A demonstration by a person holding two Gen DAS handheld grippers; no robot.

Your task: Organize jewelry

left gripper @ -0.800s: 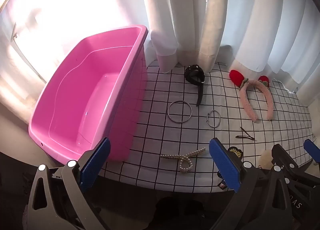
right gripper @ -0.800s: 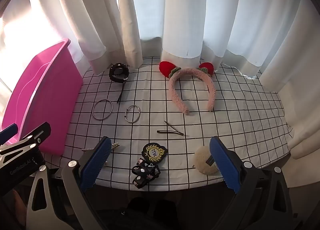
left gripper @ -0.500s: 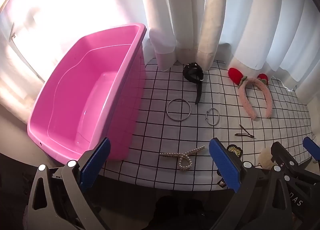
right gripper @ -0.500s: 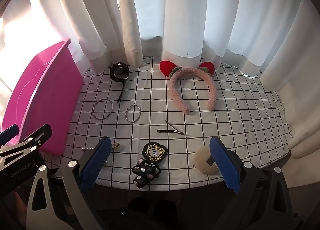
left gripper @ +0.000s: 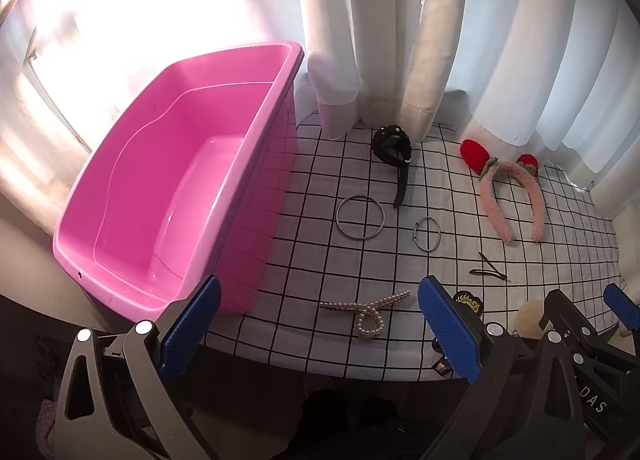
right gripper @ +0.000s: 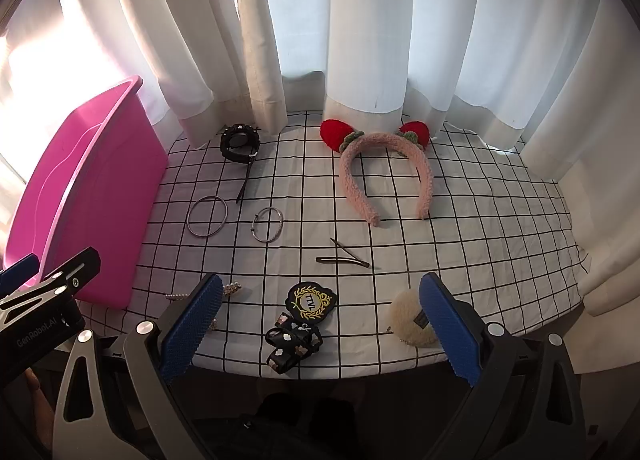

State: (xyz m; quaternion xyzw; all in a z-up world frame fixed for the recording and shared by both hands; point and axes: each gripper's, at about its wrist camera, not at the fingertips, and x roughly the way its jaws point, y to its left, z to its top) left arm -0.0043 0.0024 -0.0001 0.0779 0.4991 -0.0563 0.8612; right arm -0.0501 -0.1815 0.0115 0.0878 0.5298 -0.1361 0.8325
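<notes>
Both tools are held back at the near edge of the worktop (right gripper: 500, 220), over nothing in particular, which is judged to be a starting stance before a first pick. The left hand-held gripper (left gripper: 318, 334) is spread wide with nothing between its blue pads, and the pearl hair clip (left gripper: 366, 310) lies just beyond it on the checked cloth. The right hand-held gripper (right gripper: 320, 330) is likewise spread and empty, with the black floral bow (right gripper: 292, 342) and the round TTVL badge (right gripper: 311, 299) seen between its jaws.

The pieces are laid out apart from one another, so that each can be taken singly: a large silver bangle (left gripper: 360, 217) and a smaller bangle (left gripper: 427, 234) side by side, a black watch (right gripper: 240, 143) far back by the curtains, a pink strawberry headband (right gripper: 384, 176) at far right, two thin hairpins (right gripper: 347, 258) and a cream puff (right gripper: 410, 322) nearer.

The pink tub (left gripper: 120, 196) is set on the left, against the cloth's edge, presumably as the collecting place. Nothing is seen inside it.
</notes>
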